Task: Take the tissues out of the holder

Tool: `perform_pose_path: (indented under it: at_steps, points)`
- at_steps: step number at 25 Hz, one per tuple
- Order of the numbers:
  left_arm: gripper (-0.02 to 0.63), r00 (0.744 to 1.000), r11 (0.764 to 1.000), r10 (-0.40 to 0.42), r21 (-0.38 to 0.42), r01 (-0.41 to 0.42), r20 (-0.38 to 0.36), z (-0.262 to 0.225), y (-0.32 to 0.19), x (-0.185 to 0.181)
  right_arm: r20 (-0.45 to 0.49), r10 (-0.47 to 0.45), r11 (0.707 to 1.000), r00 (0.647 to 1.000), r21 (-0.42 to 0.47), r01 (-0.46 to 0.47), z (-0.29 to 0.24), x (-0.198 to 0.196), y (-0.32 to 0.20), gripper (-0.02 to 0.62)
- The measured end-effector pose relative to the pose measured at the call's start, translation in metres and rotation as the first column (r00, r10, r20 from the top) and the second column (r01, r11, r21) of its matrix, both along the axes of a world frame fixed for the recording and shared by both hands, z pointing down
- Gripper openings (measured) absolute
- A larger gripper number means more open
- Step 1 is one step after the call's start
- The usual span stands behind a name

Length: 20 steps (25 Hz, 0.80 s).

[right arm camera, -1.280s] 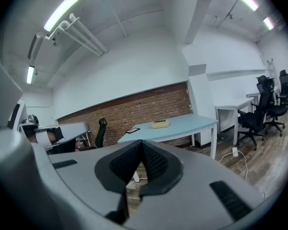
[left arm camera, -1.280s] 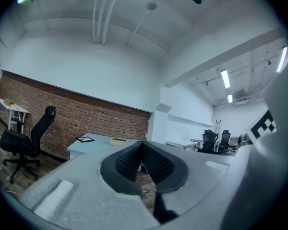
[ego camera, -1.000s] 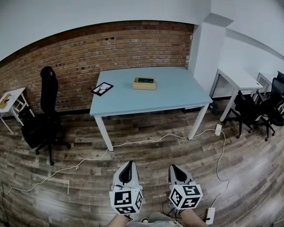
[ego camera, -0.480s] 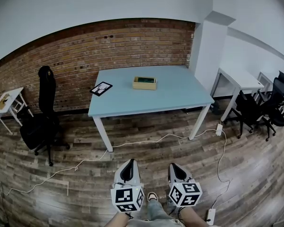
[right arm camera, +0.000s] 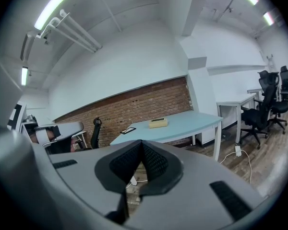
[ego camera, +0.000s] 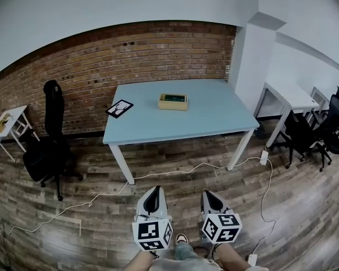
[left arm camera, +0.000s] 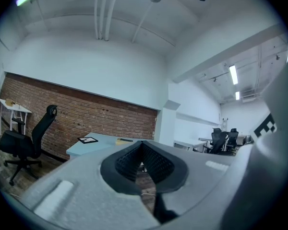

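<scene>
The tissue holder (ego camera: 173,101), a low wooden box with a dark top, sits near the far middle of a light blue table (ego camera: 181,123). It also shows small in the left gripper view as the holder (left arm camera: 124,141) and in the right gripper view as the holder (right arm camera: 158,123). My left gripper (ego camera: 153,192) and right gripper (ego camera: 208,195) hang side by side over the wooden floor, well short of the table. Both are shut with nothing between the jaws. The left gripper (left arm camera: 142,145) and the right gripper (right arm camera: 142,145) point toward the table.
A black-framed card (ego camera: 119,108) lies on the table's left part. A black office chair (ego camera: 48,148) stands left, a small white table (ego camera: 5,123) beyond it. A white cable (ego camera: 175,171) runs across the floor. A white desk (ego camera: 291,97) and black chairs (ego camera: 322,131) stand right of a pillar (ego camera: 251,55).
The view has drifted slightly toward the table. A shoe and legs have come into sight between the grippers. Both grippers stay shut and keep their places in the view.
</scene>
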<state>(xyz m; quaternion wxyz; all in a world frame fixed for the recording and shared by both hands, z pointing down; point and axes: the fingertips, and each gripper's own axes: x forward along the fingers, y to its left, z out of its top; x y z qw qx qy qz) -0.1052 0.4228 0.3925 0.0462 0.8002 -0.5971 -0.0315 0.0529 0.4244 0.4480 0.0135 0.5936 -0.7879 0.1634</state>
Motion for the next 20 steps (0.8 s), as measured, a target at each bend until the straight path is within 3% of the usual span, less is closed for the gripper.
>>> perform_pose_path:
  at_steps: [20]
  points:
    - [-0.003,1.000,0.999,-0.012,-0.041,0.012,0.000,0.003,-0.112,0.038,-0.017,-0.016,1.000,1.000,-0.021,0.016,-0.007,0.039,-0.118,0.003]
